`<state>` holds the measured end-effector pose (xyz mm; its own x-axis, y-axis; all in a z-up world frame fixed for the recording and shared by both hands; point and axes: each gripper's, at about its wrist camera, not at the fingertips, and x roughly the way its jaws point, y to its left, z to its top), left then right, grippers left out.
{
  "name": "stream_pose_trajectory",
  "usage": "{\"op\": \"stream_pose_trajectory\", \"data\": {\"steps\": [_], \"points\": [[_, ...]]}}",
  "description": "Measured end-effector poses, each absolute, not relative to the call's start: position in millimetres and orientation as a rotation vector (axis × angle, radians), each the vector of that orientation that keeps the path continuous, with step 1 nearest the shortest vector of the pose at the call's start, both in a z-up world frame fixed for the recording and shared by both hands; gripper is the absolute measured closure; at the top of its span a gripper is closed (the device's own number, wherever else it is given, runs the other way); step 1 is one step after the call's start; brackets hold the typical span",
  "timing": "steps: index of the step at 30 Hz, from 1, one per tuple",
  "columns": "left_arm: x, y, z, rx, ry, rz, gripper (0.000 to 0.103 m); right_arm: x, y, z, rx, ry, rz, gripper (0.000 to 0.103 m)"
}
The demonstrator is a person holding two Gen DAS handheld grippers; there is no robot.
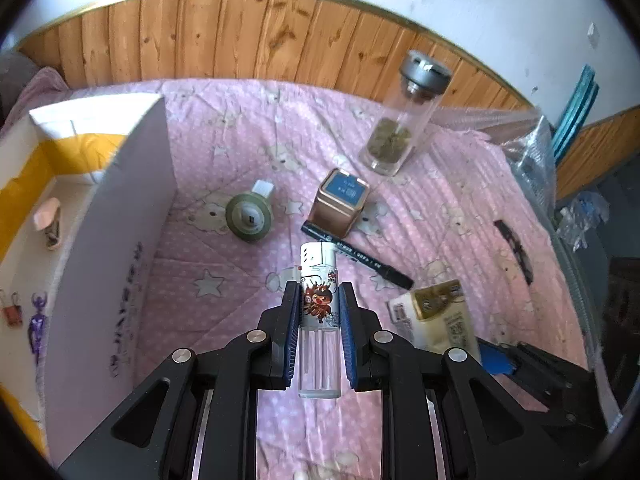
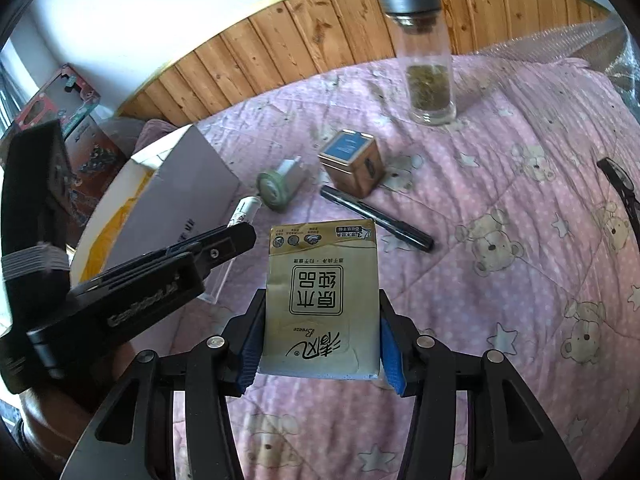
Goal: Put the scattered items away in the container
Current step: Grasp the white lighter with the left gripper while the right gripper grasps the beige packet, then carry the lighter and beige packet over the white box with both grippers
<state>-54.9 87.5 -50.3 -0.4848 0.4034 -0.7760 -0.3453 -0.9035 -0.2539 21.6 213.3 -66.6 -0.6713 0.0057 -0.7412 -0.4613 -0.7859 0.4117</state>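
My left gripper [image 1: 319, 300] is shut on a clear lighter [image 1: 319, 312] with a cartoon print, held above the pink quilt. My right gripper [image 2: 320, 300] is shut on a gold tissue pack [image 2: 323, 296], also seen in the left wrist view [image 1: 434, 314]. The white cardboard box [image 1: 116, 232] with a yellow inner wall stands open at the left; it also shows in the right wrist view [image 2: 176, 200]. On the quilt lie a green round plug adapter [image 1: 249, 216], a copper tin [image 1: 341, 206], a black marker [image 1: 356, 256] and a glass jar [image 1: 404, 120] of dried leaves.
Inside the box lie a pink-capped item [image 1: 48, 220], small clips [image 1: 12, 308] and a purple figure [image 1: 37, 328]. A black strap [image 1: 514, 248] lies on the quilt at the right. Clear plastic bags [image 1: 532, 156] sit at the bed's right edge. A wood-panelled wall [image 1: 240, 32] runs behind.
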Motion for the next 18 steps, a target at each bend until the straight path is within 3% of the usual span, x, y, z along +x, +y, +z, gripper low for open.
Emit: {"op": "stream_pose_trajectory", "data": {"steps": [18], "points": [[-3.5,10.0,-1.2,-1.188,-0.242,2.43,0.084,25.4,170.1,-28.3,-1.058,0.852,2.632,0.052]]}}
